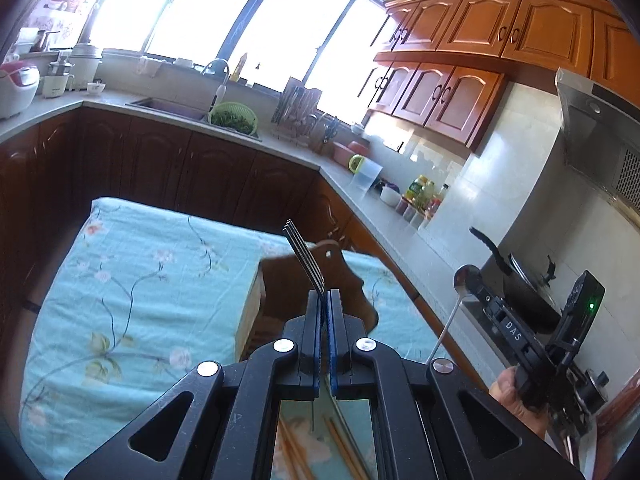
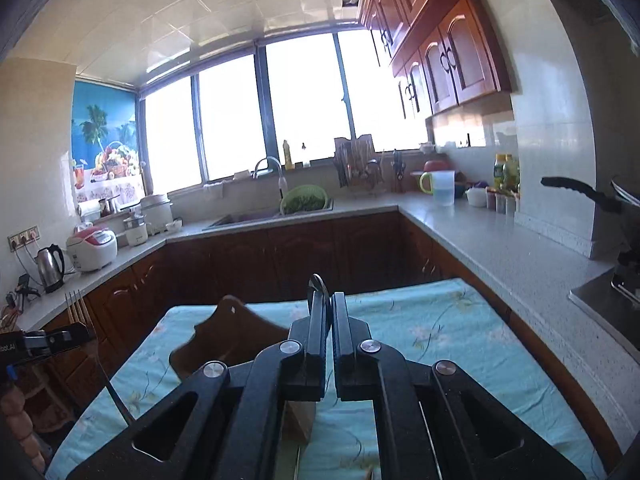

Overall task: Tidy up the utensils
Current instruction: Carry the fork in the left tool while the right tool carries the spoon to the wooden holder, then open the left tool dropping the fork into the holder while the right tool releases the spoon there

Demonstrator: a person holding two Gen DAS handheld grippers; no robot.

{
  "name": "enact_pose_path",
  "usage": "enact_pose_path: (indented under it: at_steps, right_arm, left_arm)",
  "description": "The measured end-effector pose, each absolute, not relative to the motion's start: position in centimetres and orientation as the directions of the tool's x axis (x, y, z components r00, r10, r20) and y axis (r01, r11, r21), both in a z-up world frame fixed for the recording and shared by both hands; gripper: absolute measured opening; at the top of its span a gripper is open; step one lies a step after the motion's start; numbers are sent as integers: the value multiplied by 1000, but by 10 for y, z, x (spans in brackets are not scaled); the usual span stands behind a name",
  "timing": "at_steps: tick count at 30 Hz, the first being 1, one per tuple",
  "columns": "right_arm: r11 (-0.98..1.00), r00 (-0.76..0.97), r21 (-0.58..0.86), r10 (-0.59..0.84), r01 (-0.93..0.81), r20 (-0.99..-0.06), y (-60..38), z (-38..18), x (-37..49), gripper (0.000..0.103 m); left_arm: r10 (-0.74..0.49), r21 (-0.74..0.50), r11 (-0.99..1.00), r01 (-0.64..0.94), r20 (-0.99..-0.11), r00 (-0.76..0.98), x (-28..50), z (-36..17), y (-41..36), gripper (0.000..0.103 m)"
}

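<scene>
My left gripper (image 1: 325,294) is shut on a dark metal fork (image 1: 304,254), tines pointing up and away, held above a table covered by a light blue floral cloth (image 1: 132,280). My right gripper (image 2: 331,300) is shut on a spoon (image 2: 318,286) whose bowl sticks up between the fingers; in the left wrist view the same spoon (image 1: 464,280) and right gripper (image 1: 476,284) show at the right. A wooden utensil holder (image 1: 256,308) with a brown shaped back stands on the cloth under both grippers. It also shows in the right wrist view (image 2: 228,332). The fork (image 2: 78,308) and left gripper (image 2: 70,336) appear at the left there.
Chopsticks (image 1: 344,452) lie on the cloth below my left gripper. Grey counters (image 2: 500,240) with dark cabinets surround the table. A sink with a green colander (image 2: 306,200), a dish rack, a jug, bottles, a rice cooker (image 2: 92,248), a kettle and a pan on the stove (image 1: 520,280) stand there.
</scene>
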State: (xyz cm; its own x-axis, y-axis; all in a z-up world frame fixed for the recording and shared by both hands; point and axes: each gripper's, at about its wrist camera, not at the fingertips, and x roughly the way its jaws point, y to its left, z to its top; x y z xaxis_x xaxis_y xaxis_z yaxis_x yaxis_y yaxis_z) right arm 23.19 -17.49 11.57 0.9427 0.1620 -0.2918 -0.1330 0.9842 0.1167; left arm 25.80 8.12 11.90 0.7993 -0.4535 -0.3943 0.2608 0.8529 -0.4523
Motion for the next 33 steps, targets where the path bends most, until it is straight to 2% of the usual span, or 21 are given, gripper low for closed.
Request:
enact_pose_path:
  at_steps: [5,10,17,21,28,33]
  right_arm:
    - [996,983,66,62,-51,-175,-156,129,266,2]
    - [999,988,48,1,7,-156,-140,112,302,2]
    - [998,971,-18,48,-54,-232,-117,69,313,2]
    - [994,947,-5,104,-111,-304,-116,52,311,2]
    - [982,907,50,188,-183,-376,-127,43,307,2]
    - [977,891,70,211,-200,-403,-134,44,310,2]
  left_arm:
    - [-406,-418,872,255,-327,854,302,128,77,1]
    - [-365,-414,884,218,-316,876,343,100,68,1]
    - [-363,-430,883,187,-373,854,375,42,50,1]
    - [-388,-454,870,192,-389,836,383,25,47,1]
    - [-404,-435,878,199,-452,795,403,18,46,2]
    - [-398,-432,881,195,-451,799,401,34,53,2]
